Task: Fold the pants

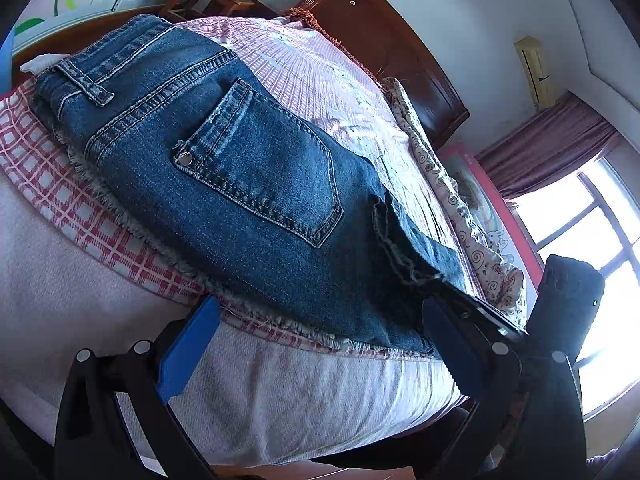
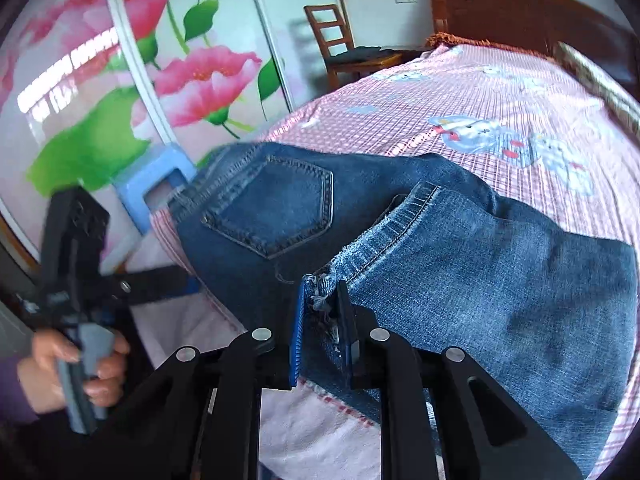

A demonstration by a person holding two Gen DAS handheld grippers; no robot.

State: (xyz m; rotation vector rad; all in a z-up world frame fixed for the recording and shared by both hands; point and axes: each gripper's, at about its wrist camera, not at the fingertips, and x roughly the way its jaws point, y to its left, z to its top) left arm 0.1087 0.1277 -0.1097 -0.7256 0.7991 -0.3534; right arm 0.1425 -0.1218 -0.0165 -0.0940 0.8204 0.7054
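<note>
At the bottom centre of the right wrist view, the right claw (image 2: 323,328) is nearly closed and pinches a frayed hem of the pants (image 2: 460,248). In the left wrist view, the left claw (image 1: 316,344) stands wide open at the lower edge, its blue fingers (image 1: 188,352) on either side of the denim edge, holding nothing. The pants (image 1: 224,168) lie folded on the bed (image 1: 312,76), filling the middle of both frames. At the top is the wooden headboard (image 2: 520,12).

- Bed (image 2: 500,92) beyond the jeans (image 2: 480,248) lies open as far as the headboard (image 2: 520,12).
- Blue stool (image 2: 160,184) and chair (image 2: 340,44) stand beside the bed, before the flowered wardrobe doors (image 2: 100,92).
- The other handheld gripper (image 2: 76,280) occupies the near bed edge.
</note>
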